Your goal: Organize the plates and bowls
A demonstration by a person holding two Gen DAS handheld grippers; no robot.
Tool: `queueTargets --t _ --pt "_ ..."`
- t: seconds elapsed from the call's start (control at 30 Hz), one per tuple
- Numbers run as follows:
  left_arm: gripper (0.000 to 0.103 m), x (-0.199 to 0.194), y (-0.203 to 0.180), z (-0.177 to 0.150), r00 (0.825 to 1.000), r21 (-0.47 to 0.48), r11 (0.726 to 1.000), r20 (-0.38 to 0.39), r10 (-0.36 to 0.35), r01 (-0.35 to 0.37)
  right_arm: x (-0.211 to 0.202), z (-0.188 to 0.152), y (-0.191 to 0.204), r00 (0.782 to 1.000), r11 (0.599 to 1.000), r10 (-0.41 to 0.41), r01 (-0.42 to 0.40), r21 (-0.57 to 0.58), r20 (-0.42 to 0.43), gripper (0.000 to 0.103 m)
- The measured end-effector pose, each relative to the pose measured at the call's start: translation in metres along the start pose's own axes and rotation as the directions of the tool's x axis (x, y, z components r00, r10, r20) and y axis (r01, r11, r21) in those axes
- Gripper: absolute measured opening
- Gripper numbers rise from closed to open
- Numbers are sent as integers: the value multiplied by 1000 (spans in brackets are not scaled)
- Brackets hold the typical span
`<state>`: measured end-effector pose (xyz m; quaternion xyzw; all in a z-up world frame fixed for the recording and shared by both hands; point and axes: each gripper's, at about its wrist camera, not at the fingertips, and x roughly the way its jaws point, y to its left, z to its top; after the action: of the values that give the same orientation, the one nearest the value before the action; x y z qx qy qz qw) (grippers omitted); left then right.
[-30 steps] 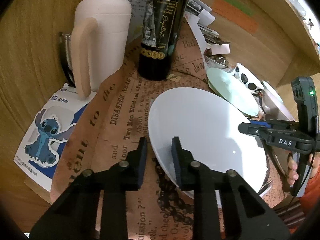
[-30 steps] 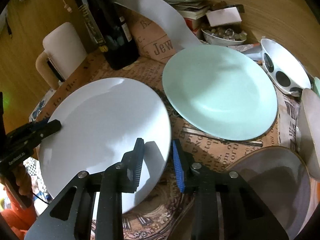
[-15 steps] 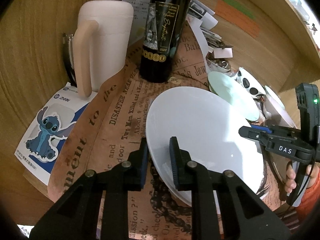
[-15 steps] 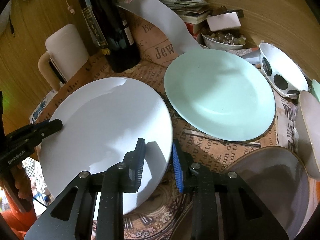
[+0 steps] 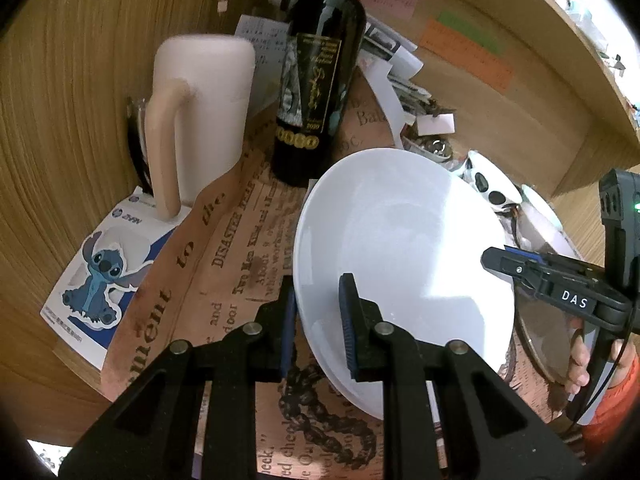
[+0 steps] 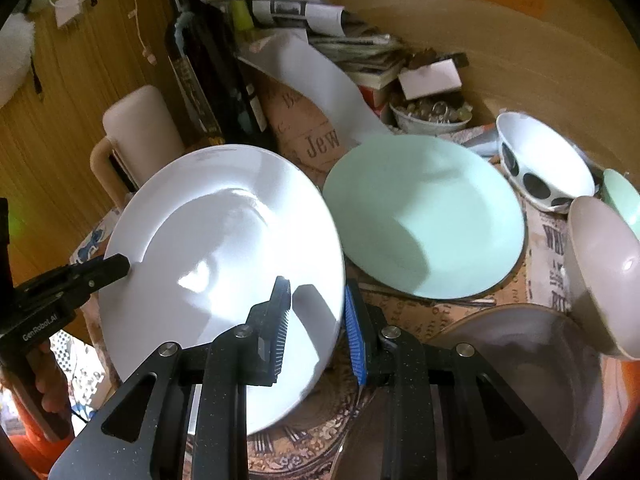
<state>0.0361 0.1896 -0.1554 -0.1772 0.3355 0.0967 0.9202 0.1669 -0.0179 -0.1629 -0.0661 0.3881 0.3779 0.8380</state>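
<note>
White plate tilting, pinched both sides: L gripper & R gripper fingers clamping opp. rims; beside mint plate.

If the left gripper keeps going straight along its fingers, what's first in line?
The white plate: its rim sits between the left gripper fingers already. Beyond the plate, roughly in line, stands the dark wine bottle, though depth there is hard to judge.

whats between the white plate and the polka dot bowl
In the right wrist view, the mint green plate lies flat between the white plate and the polka dot bowl.
</note>
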Motion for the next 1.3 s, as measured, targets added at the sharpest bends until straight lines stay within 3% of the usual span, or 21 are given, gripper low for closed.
queueTargets --t 0.53,1.3 --pt "20 -18 -41 15 996 66 997 78 -51 46 -52 -1 -18 993 999 -24 18 46 119 24" --pt "20 -16 -127 7 986 177 973 44 -161 150 -117 -49 -77 972 980 -118 81 184 201 24"
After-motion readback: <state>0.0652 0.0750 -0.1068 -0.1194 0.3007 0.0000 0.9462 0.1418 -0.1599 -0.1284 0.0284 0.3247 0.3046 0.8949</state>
